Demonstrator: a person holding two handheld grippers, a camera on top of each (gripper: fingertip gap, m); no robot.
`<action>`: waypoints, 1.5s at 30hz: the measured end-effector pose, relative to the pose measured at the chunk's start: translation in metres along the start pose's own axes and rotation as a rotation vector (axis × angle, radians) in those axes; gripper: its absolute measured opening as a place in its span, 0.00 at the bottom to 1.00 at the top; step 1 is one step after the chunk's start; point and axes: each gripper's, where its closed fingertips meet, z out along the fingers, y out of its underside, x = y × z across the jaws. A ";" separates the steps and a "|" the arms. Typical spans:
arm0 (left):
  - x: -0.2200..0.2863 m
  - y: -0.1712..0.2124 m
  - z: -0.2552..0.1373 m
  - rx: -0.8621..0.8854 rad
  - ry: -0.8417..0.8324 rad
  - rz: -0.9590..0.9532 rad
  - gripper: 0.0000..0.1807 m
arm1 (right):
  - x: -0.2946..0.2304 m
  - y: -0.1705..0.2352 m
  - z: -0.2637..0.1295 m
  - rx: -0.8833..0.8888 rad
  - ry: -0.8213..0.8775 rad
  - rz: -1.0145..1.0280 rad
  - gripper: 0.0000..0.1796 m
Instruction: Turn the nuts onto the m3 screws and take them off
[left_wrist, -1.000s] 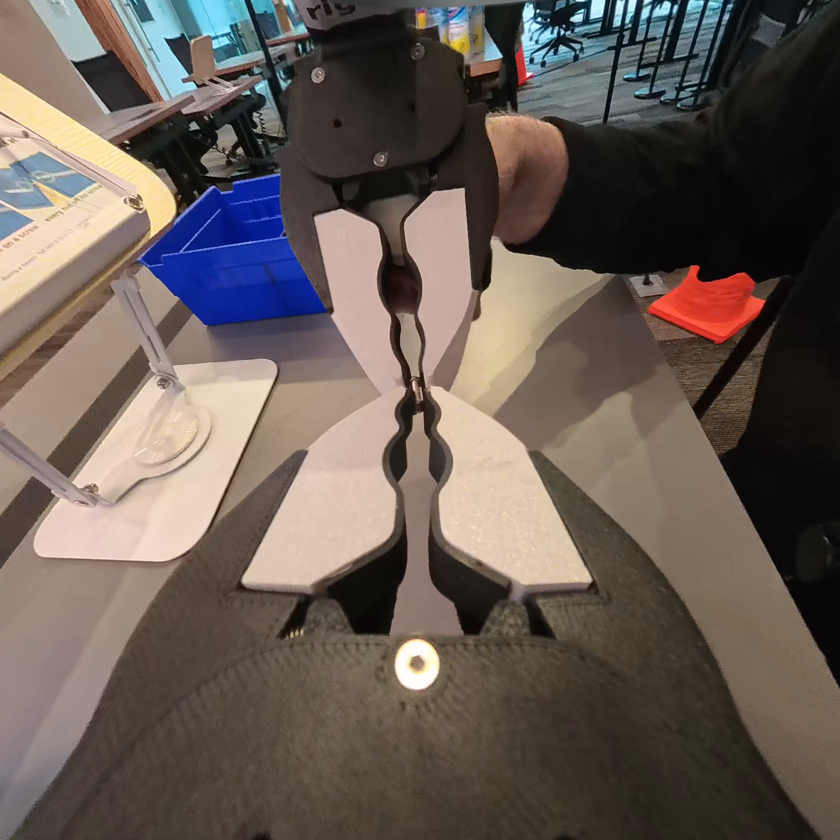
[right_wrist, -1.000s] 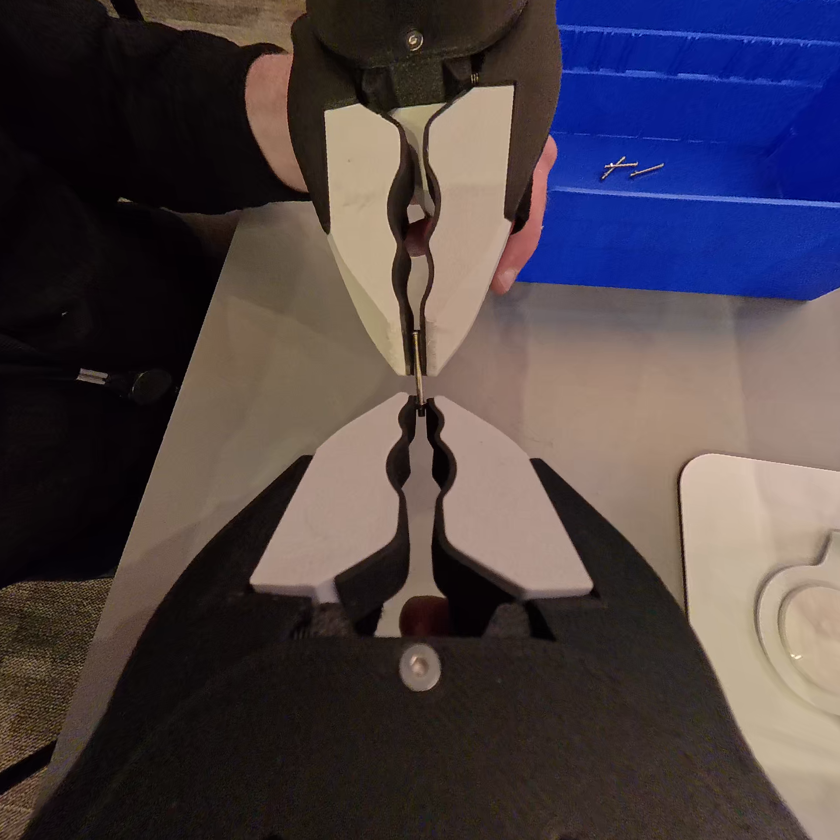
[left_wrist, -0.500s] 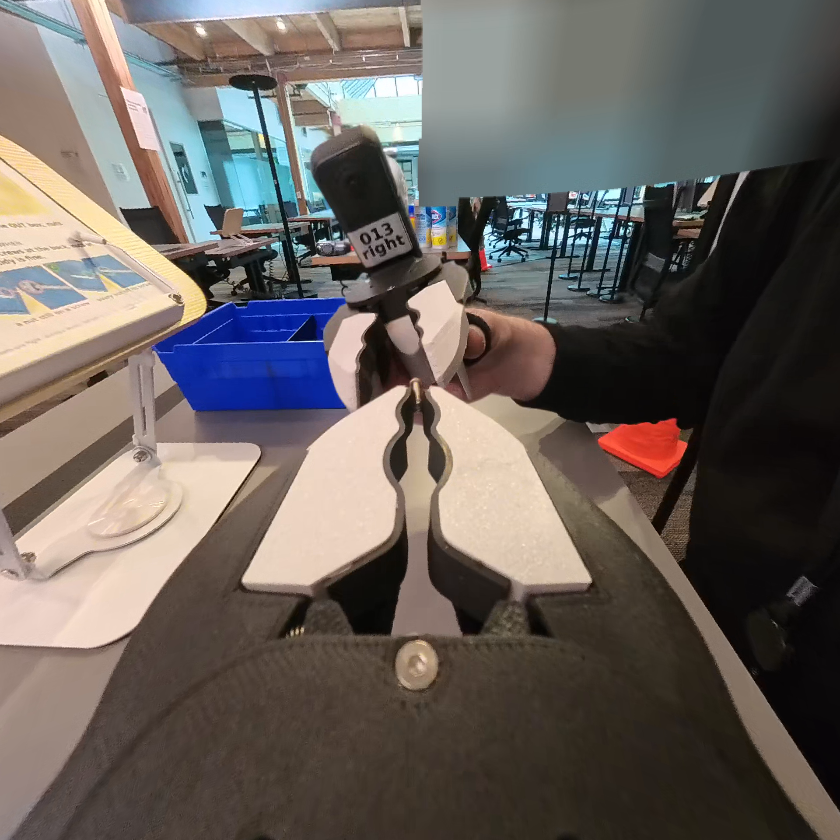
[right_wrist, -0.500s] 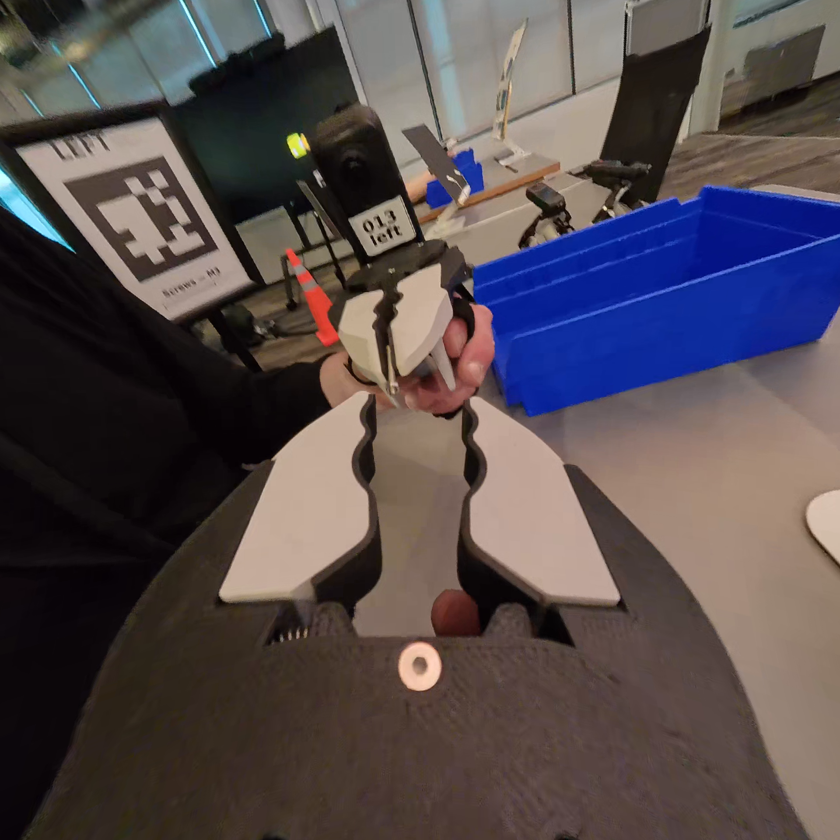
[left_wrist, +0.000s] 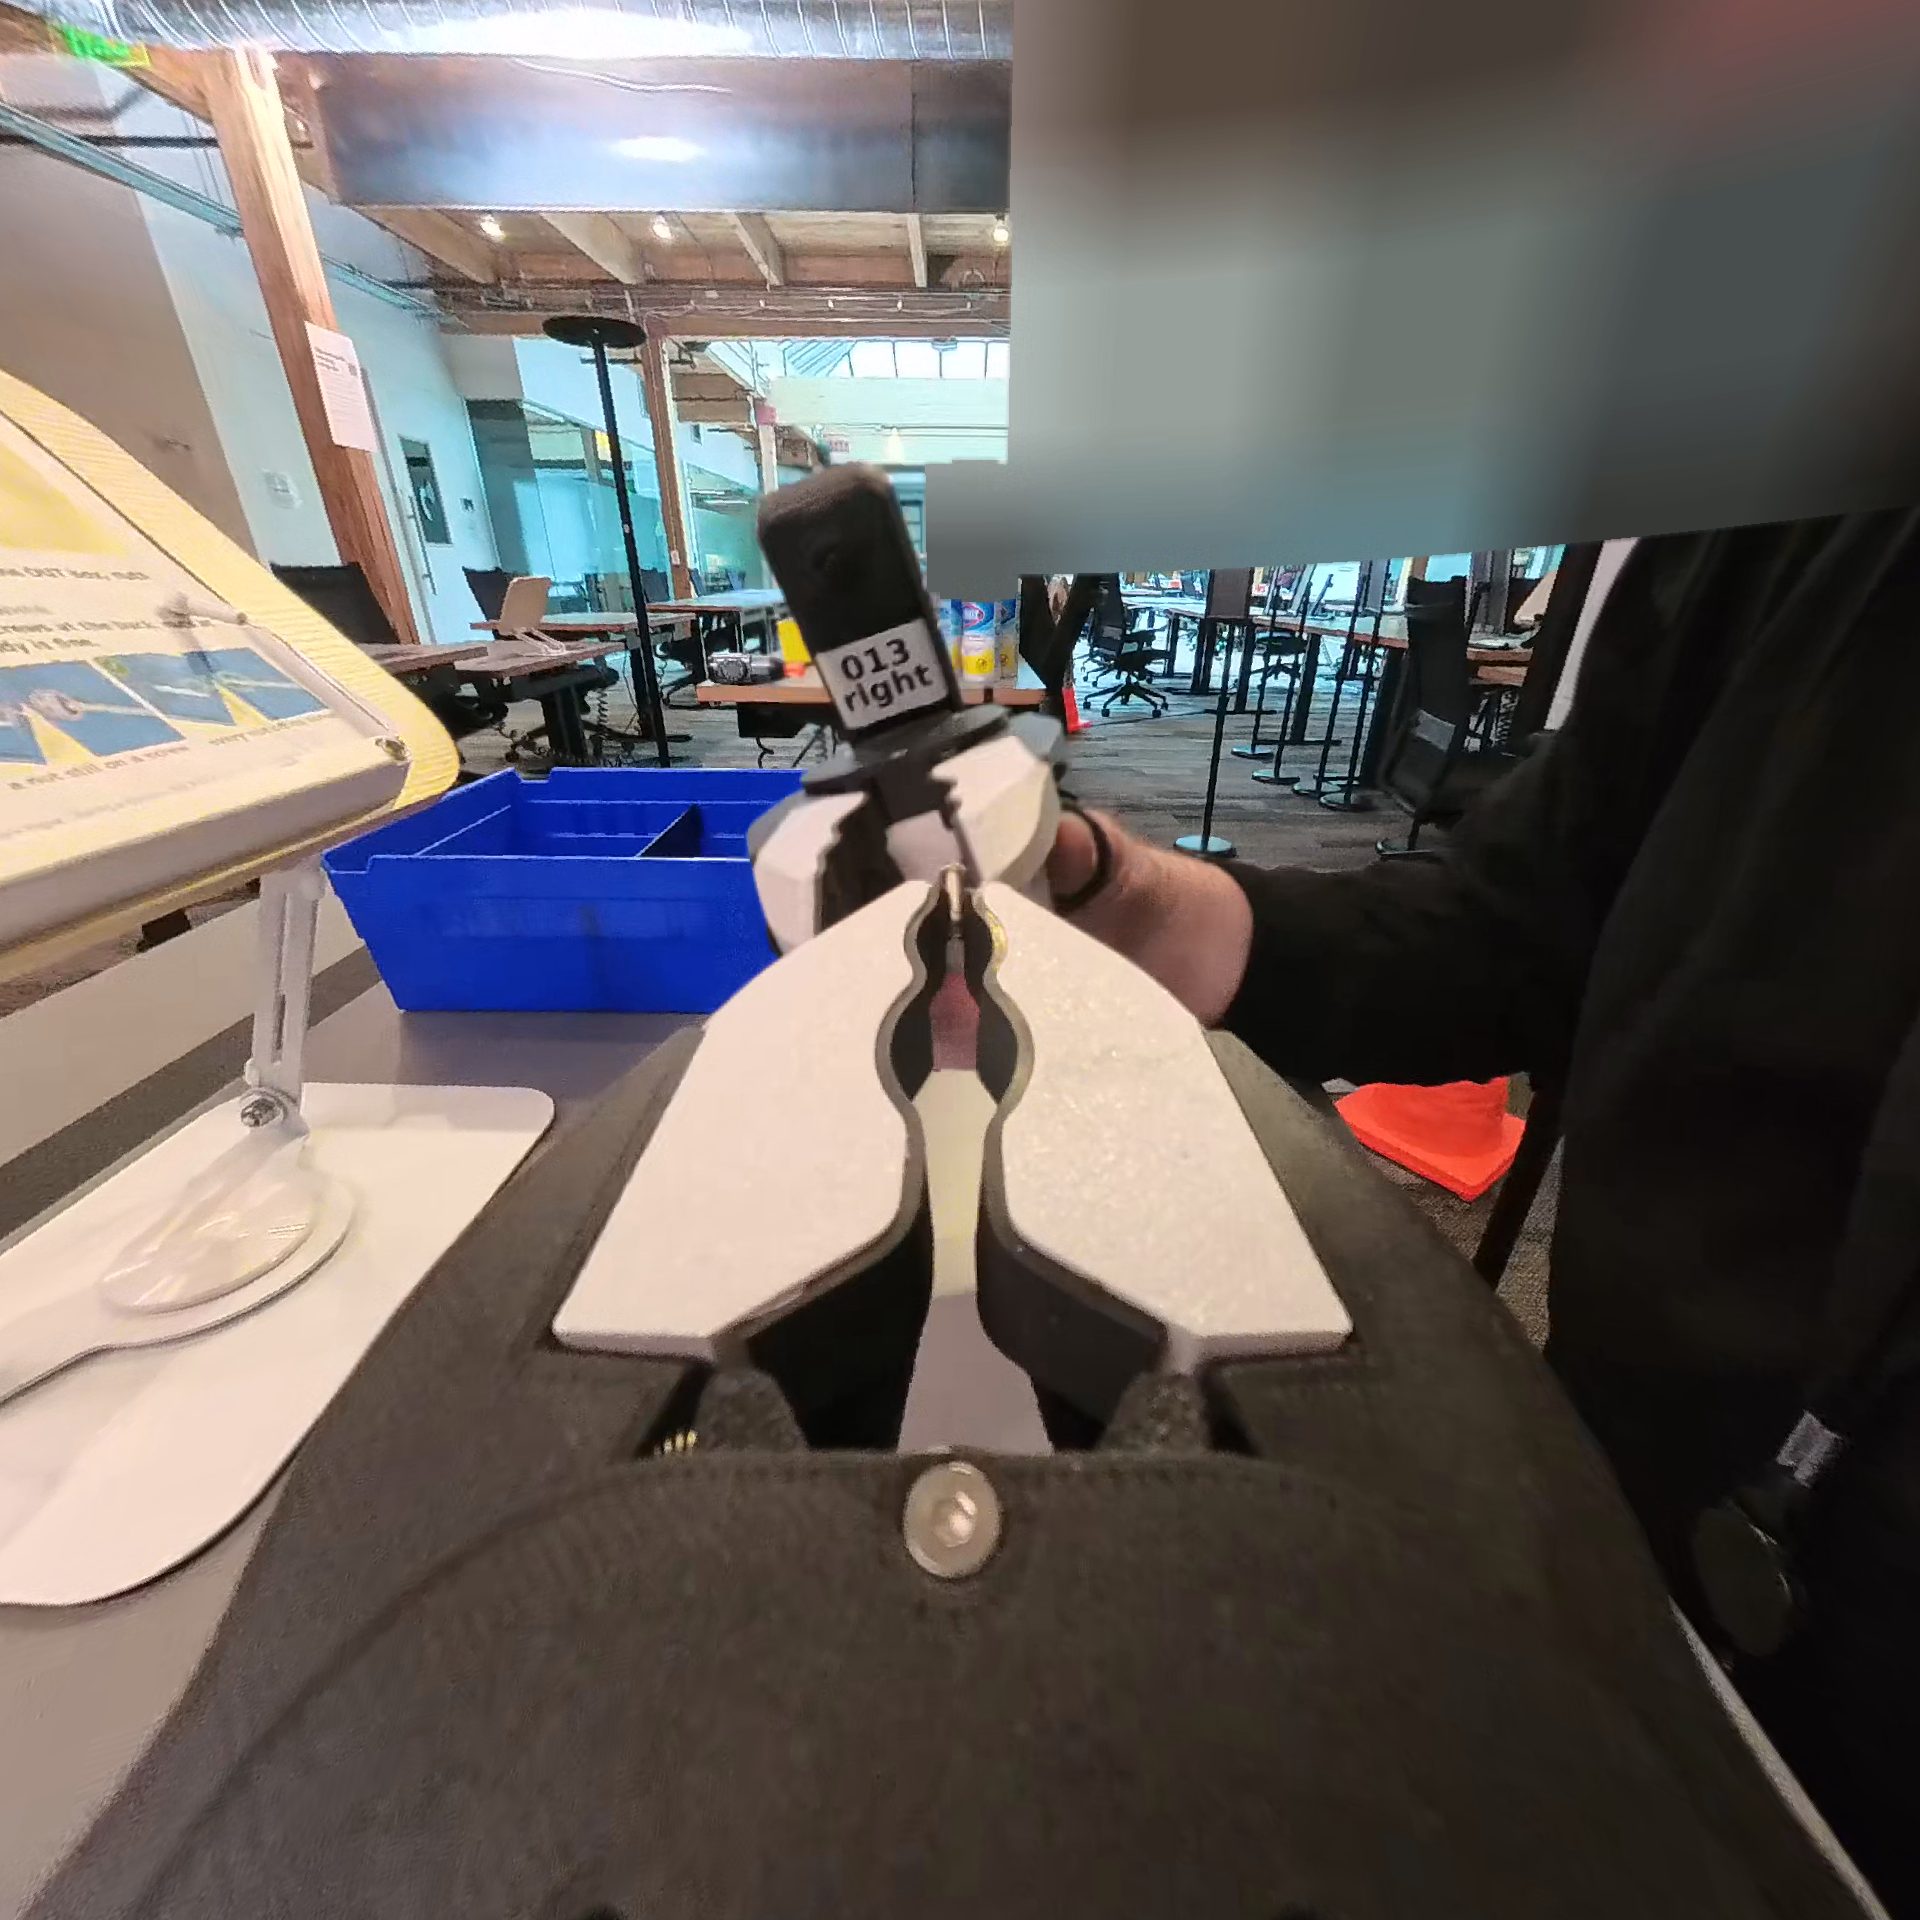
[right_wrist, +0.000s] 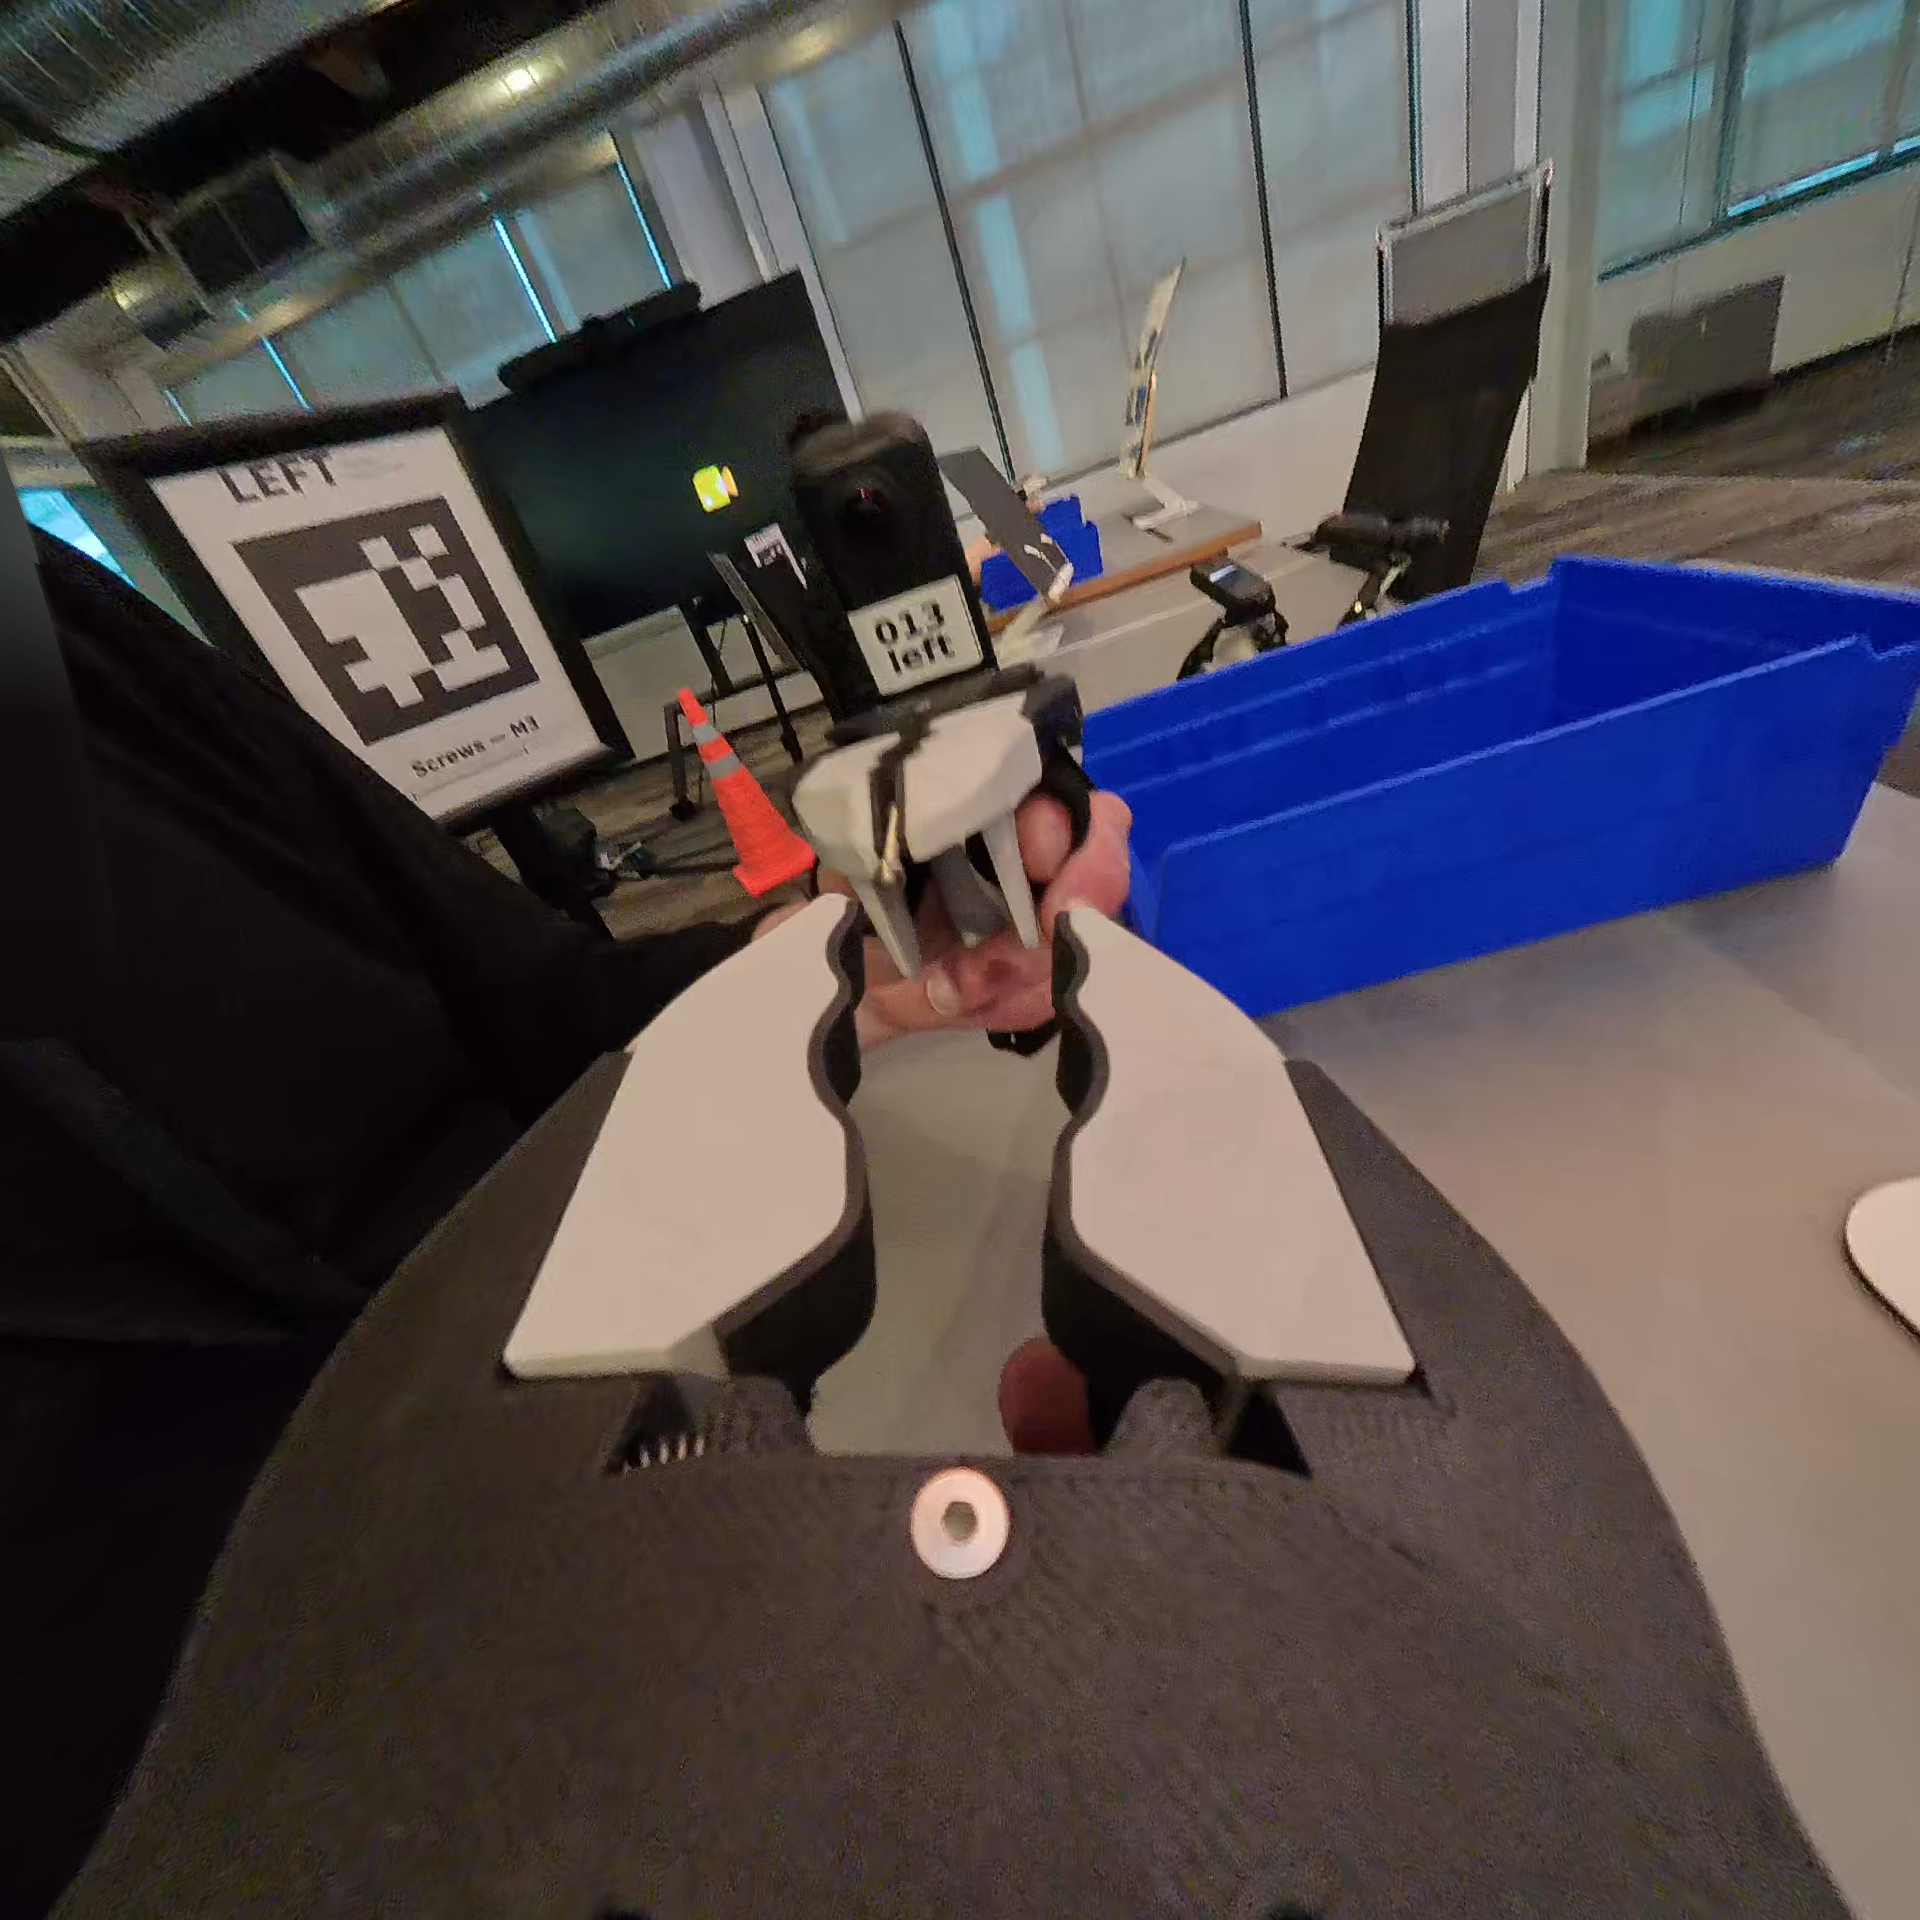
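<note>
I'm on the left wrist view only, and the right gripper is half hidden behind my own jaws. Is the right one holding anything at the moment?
Observer: No. The right wrist view shows the right gripper with its jaws apart and nothing between them.
Operator: How does the screw sit in my left one, seen from that side?
Observer: The screw pokes out of the shut left gripper as a thin, tilted pin.
Operator: What stands behind my left gripper?
Observer: A board with a black-and-white square marker, on the floor beyond the table.
</note>
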 end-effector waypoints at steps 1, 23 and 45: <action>0.000 0.001 0.001 -0.003 -0.002 0.003 0.02 | -0.001 -0.003 0.001 0.014 -0.003 -0.001 0.20; 0.002 -0.003 0.003 0.051 0.015 -0.020 0.02 | 0.016 0.018 0.006 -0.098 0.075 -0.060 0.18; -0.001 0.002 0.006 0.045 0.012 -0.032 0.02 | -0.010 -0.006 0.003 0.041 -0.035 -0.076 0.06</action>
